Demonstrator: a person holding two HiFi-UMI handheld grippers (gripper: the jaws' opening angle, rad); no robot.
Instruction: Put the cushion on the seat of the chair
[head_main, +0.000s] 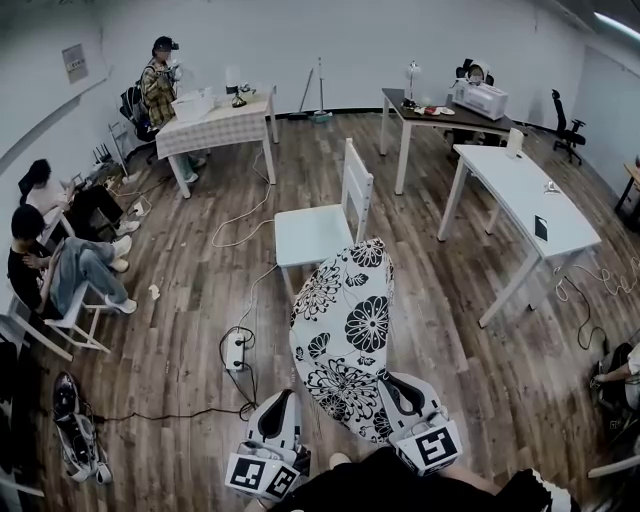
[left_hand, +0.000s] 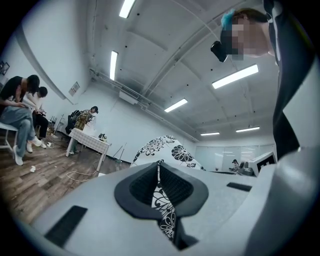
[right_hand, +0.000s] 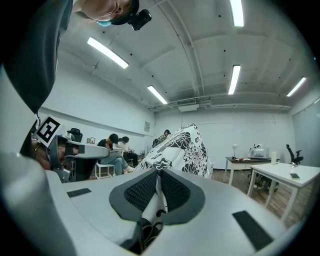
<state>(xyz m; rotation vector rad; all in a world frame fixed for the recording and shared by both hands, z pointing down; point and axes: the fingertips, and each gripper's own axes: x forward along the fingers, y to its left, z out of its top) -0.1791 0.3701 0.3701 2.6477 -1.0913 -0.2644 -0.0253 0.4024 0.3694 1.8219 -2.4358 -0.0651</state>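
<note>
Left tool (head_main: 282, 402) and right tool (head_main: 395, 385) both clamp the cushion (head_main: 350, 320) edge.

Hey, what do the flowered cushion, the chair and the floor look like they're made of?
The cushion looks like soft matte fabric with a black floral print on white; it droops and folds. The chair is probably painted wood, with a pale smooth finish and a slatted back, though it could be plastic. The floor is brown wood-look planks with a slight sheen; real wood or laminate, I can't tell.

- The cushion (head_main: 350, 330) hangs in the middle, with the left gripper (head_main: 284, 400) and the right gripper (head_main: 393, 382) clamped on its near edge (one at each side).
- The chair (head_main: 318, 228) stands just behind the cushion.
- A power strip (head_main: 237, 350) lies on the floor to the cushion's left.
- A long table (head_main: 520, 190) stands to the right of the chair.
</note>
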